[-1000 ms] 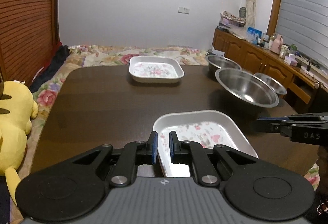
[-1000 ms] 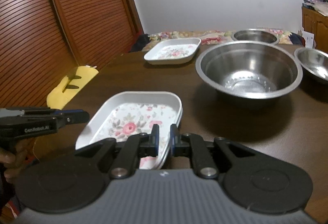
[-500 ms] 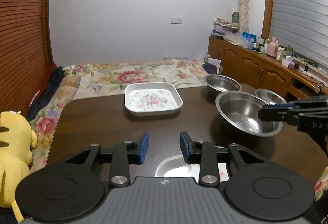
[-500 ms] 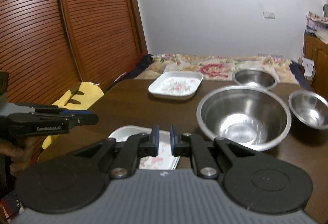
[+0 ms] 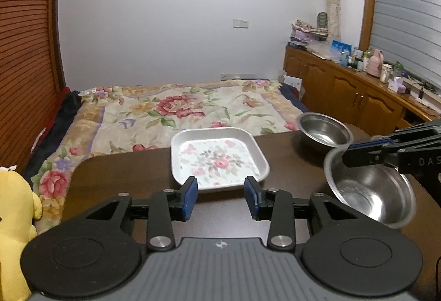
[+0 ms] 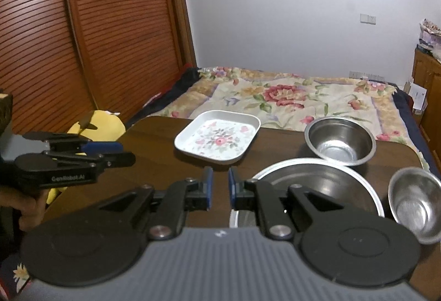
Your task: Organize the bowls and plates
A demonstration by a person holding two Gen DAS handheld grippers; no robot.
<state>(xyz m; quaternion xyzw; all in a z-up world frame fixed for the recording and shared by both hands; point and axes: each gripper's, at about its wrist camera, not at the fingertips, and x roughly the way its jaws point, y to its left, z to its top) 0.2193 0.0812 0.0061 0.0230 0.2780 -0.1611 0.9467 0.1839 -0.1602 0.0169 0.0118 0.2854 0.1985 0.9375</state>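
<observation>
Above table (image 5: 115, 190): left tongs (image 5: 220, 197) just opening, empty; right tongs (image 6: 219, 186) clenched, empty.

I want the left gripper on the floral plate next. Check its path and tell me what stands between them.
Nothing visible does. The left gripper is open and empty, with only bare dark table before the floral plate. The big steel bowl and right gripper are off to the side.

Dark wooden table (image 5: 115, 177); floral bedspread (image 5: 176, 108) behind it; yellow plush toy (image 5: 13, 207) at left; cluttered wooden cabinet (image 5: 344, 86) right; slatted wooden doors (image 6: 82, 39).
</observation>
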